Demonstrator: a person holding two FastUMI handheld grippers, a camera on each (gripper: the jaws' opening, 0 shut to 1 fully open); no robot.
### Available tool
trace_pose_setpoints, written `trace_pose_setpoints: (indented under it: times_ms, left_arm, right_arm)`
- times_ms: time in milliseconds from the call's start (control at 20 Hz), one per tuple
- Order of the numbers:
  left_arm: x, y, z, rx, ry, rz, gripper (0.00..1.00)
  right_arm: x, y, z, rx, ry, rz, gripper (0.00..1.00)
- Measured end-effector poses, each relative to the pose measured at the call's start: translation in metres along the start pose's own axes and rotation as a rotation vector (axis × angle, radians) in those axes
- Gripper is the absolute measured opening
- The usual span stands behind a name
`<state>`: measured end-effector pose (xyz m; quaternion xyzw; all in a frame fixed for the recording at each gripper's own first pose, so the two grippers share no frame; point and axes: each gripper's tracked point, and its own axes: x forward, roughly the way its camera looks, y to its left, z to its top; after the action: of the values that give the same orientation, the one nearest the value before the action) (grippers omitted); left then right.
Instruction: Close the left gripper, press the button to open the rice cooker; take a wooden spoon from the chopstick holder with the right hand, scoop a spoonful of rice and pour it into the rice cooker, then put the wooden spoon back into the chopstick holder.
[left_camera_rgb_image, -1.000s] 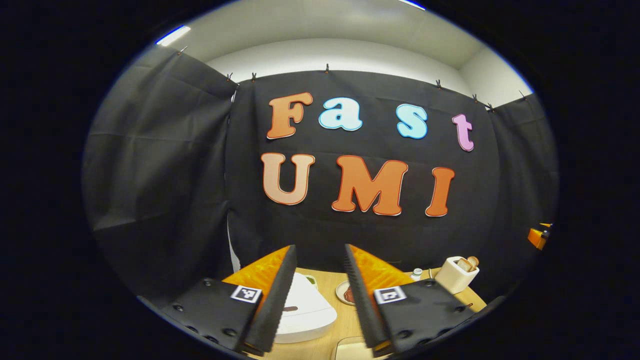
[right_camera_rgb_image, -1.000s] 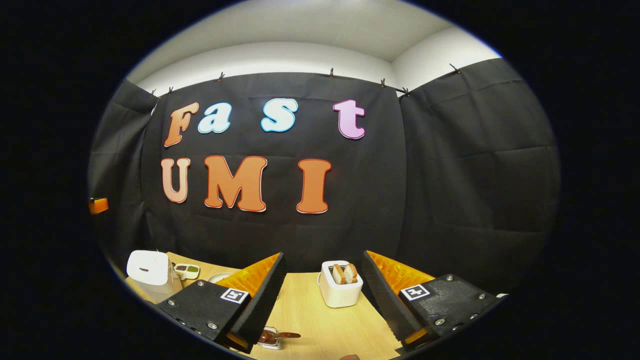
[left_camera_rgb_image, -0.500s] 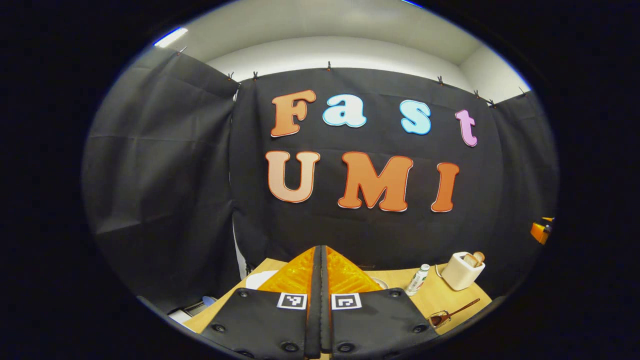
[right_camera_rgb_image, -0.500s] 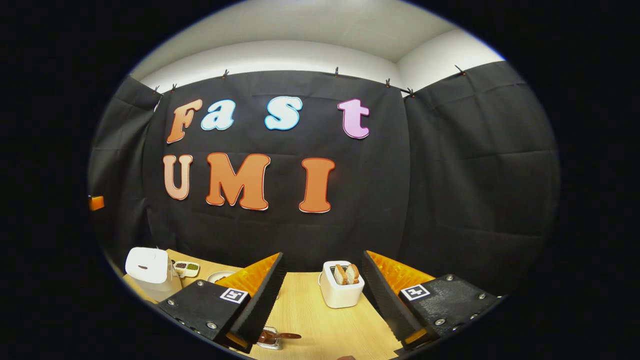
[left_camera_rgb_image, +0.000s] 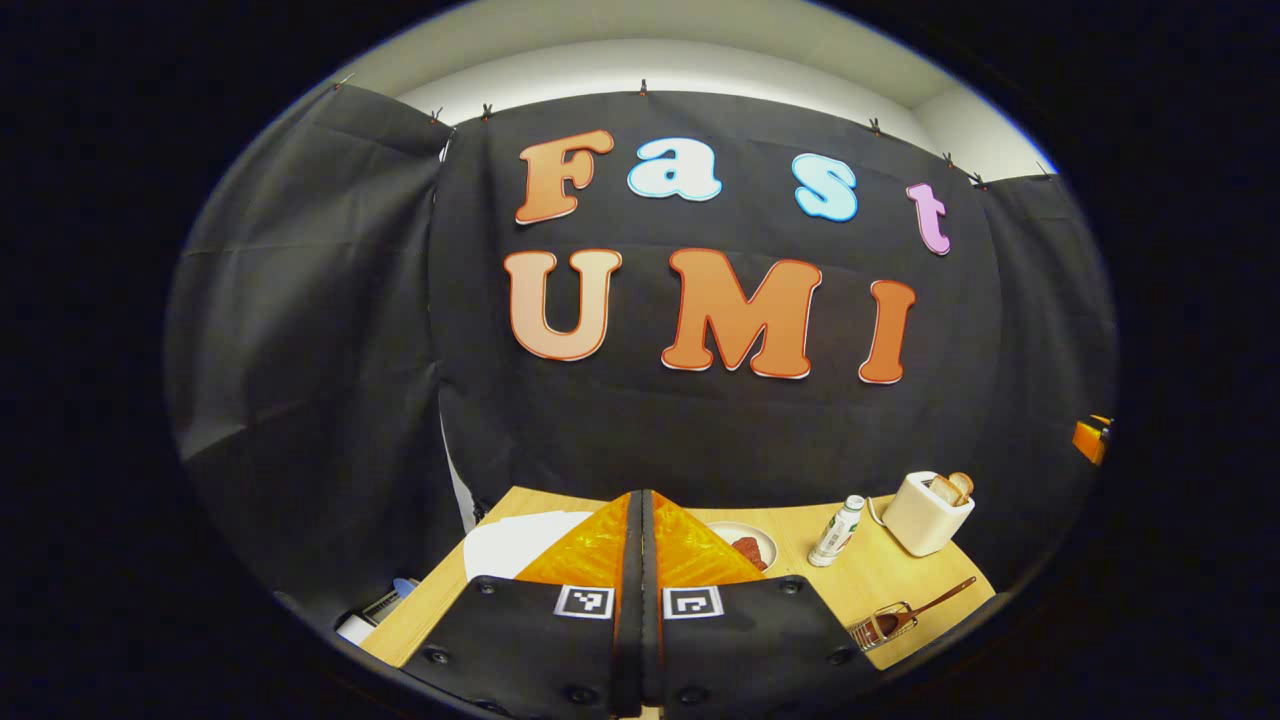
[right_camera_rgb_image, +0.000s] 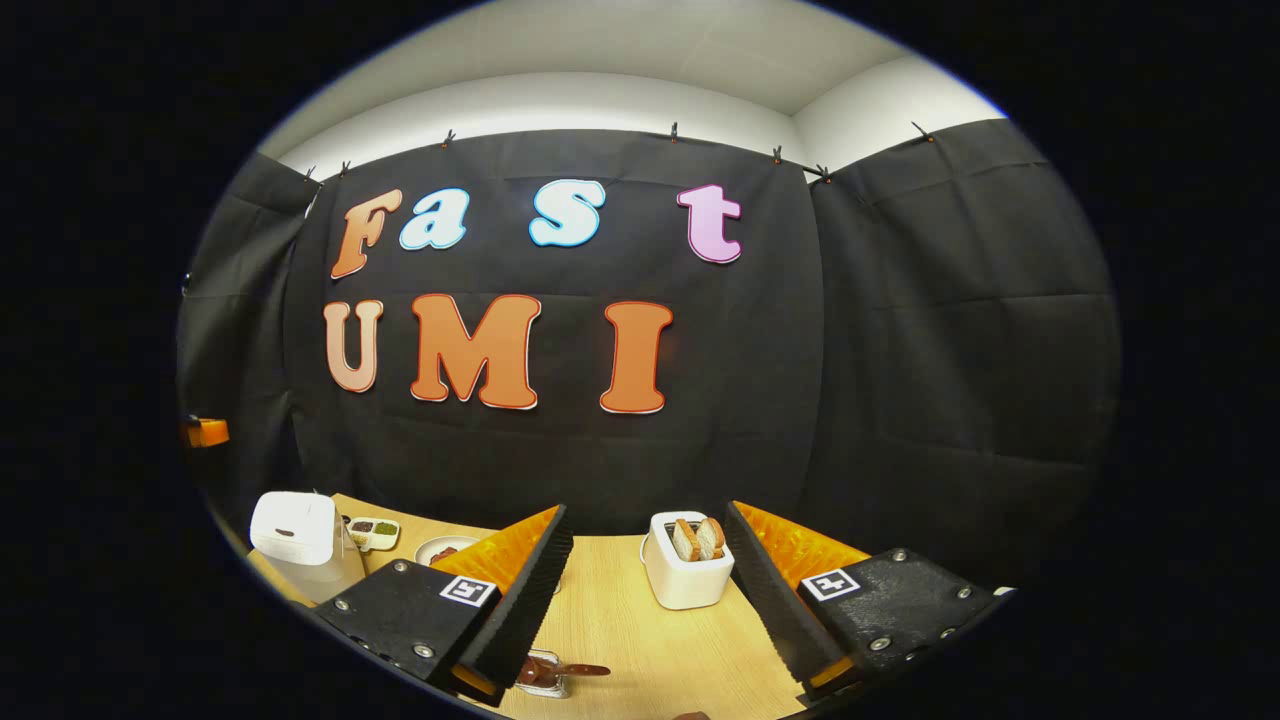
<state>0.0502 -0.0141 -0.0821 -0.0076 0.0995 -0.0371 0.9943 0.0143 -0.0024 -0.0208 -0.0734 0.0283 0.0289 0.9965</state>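
Staged recording booth: black cloth walls (right_camera_rgb_image: 950, 330) (clipped up), kitchen props on table (right_camera_rgb_image: 640, 640).

Even light, sharp, fisheye-warped edges

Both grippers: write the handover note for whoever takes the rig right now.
Left gripper: fingers shut on nothing, above the table's left end; rice cooker lid down, button not yet pressed.
Right gripper: open, empty, facing the toaster.
Wooden spoon rests in the chopstick holder near the table's front edge.
Done: left gripper closed.
Left: press button, take spoon, scoop rice, pour it in, return spoon.
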Motion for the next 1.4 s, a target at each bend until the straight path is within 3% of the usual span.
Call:
trace_pose_setpoints:
  times_ms: [50, 100, 200, 250, 450, 750, 850, 900, 1100, 1150, 1200, 1250, 1400]
  left_arm:
    - [0.009, 0.002, -0.011, -0.02, 0.022, -0.01, 0.04]
    - [0.02, 0.004, -0.023, -0.04, 0.05, -0.019, 0.04]
    - [0.037, 0.012, -0.047, -0.044, 0.094, -0.016, 0.04]
    - [0.045, 0.016, -0.058, -0.045, 0.118, -0.013, 0.05]
    - [0.063, 0.026, -0.094, -0.09, 0.205, -0.01, 0.04]
    - [0.075, 0.038, -0.146, -0.073, 0.323, 0.014, 0.05]
    - [0.079, 0.038, -0.157, -0.079, 0.346, 0.009, 0.06]
    - [0.079, 0.041, -0.161, -0.075, 0.358, 0.014, 0.04]
    - [0.085, 0.046, -0.176, -0.084, 0.394, 0.022, 0.04]
    - [0.083, 0.047, -0.183, -0.088, 0.41, 0.021, 0.04]
    - [0.081, 0.047, -0.19, -0.104, 0.439, 0.013, 0.05]
    - [0.086, 0.048, -0.185, -0.119, 0.406, 0.008, 0.04]
    - [0.084, 0.046, -0.19, -0.175, 0.451, -0.017, 0.05]
  right_arm:
    - [0.0, 0.0, -0.003, -0.004, 0.006, -0.003, 1.0]
    - [0.0, -0.001, -0.004, -0.009, 0.009, -0.006, 0.95]
    - [0.001, 0.0, -0.006, -0.013, 0.016, -0.014, 1.0]
    - [0.002, 0.001, -0.007, -0.012, 0.019, -0.011, 0.96]
    - [0.002, 0.0, -0.012, -0.017, 0.039, -0.02, 0.95]
    - [0.005, -0.006, -0.013, 0.013, 0.053, -0.035, 0.95]
    - [0.006, -0.004, -0.013, 0.023, 0.055, -0.037, 1.0]
    - [0.005, -0.004, -0.015, 0.026, 0.056, -0.038, 0.95]
    - [0.006, -0.004, -0.02, 0.035, 0.078, -0.037, 0.95]
    - [0.006, -0.004, -0.02, 0.037, 0.08, -0.038, 1.0]
    - [0.005, -0.005, -0.019, 0.039, 0.079, -0.041, 0.95]
    - [0.006, -0.007, -0.019, 0.041, 0.076, -0.047, 0.95]
    - [0.007, -0.004, -0.023, 0.061, 0.09, -0.043, 0.95]
